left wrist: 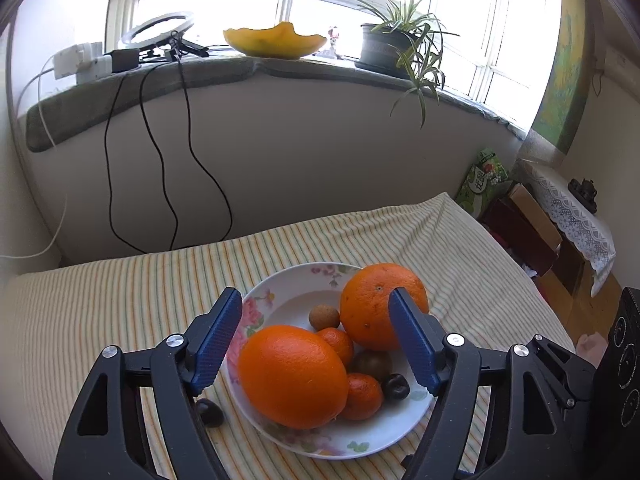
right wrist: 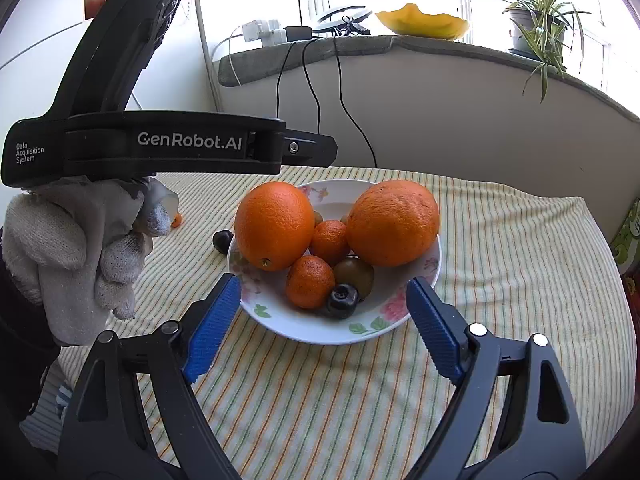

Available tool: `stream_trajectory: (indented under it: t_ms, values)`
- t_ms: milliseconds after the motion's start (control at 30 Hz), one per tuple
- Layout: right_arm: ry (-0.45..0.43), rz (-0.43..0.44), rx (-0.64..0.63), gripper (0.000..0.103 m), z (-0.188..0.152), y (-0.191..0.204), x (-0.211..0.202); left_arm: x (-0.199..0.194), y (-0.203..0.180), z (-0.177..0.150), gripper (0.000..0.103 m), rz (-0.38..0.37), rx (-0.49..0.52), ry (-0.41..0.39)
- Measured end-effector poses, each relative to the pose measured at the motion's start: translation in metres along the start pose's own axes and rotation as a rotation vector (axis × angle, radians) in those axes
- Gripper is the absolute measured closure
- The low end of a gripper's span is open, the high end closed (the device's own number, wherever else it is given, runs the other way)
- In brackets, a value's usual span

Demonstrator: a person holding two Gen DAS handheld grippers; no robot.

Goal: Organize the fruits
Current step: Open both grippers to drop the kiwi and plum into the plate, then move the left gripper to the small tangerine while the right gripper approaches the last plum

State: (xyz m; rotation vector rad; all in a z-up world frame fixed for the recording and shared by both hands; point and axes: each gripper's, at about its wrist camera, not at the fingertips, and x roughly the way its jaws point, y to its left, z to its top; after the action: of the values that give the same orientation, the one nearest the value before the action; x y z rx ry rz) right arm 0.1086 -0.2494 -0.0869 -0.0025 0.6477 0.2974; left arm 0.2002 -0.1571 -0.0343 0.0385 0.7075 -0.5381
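Hovering low in the frame of each wrist view, both grippers stand released with nothing between the blue pads. Left gripper [left wrist: 316, 336] has its jaws spread either side of the near big orange [left wrist: 294, 376], pads clear of the peel; right gripper [right wrist: 324, 320] is spread wide in front of the plate [right wrist: 312, 330], gripping nothing. Floral white plate sits centre frame on a striped tablecloth [right wrist: 340, 400]. In the right wrist view: one dark cherry [right wrist: 342, 300] at the plate's near edge, a greenish-brown round fruit [right wrist: 356, 276] just behind it, two small tangerines [right wrist: 310, 282] [right wrist: 330, 240] stacked toward the middle, big orange left [right wrist: 274, 226], second big orange [right wrist: 394, 222] right, both resting on the plate. Left wrist view also shows a small tan round fruit [left wrist: 324, 317] near the plate's middle. Another dark cherry [right wrist: 222, 240] lies off the plate on the cloth, just beside the rim, left of centre. A small orange bit [right wrist: 176, 221] lies on the cloth further left, partly hidden. Gloved hand [right wrist: 76, 256] at left of the right wrist view holds the other black gripper body marked GenRobot.AI. Farther back, upper frame: black cables [left wrist: 160, 160] hang down the wall from the windowsill [left wrist: 256, 70], with a yellow bowl [left wrist: 276, 42], a ring light [left wrist: 160, 32] and a potted plant [left wrist: 400, 44] on it.
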Motion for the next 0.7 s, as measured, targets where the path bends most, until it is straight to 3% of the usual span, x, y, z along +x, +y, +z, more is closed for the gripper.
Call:
stream_trajectory:
  t_ms: [500, 700]
  values:
    - [0.000, 0.048, -0.027, 0.015, 0.003, 0.023, -0.008, -0.037, 0.036, -0.006, 0.027, 0.041, -0.053, -0.061]
    - [0.017, 0.133, -0.032, 0.015, 0.003, 0.047, -0.006, -0.051, 0.060, -0.016, 0.027, 0.062, -0.098, -0.078]
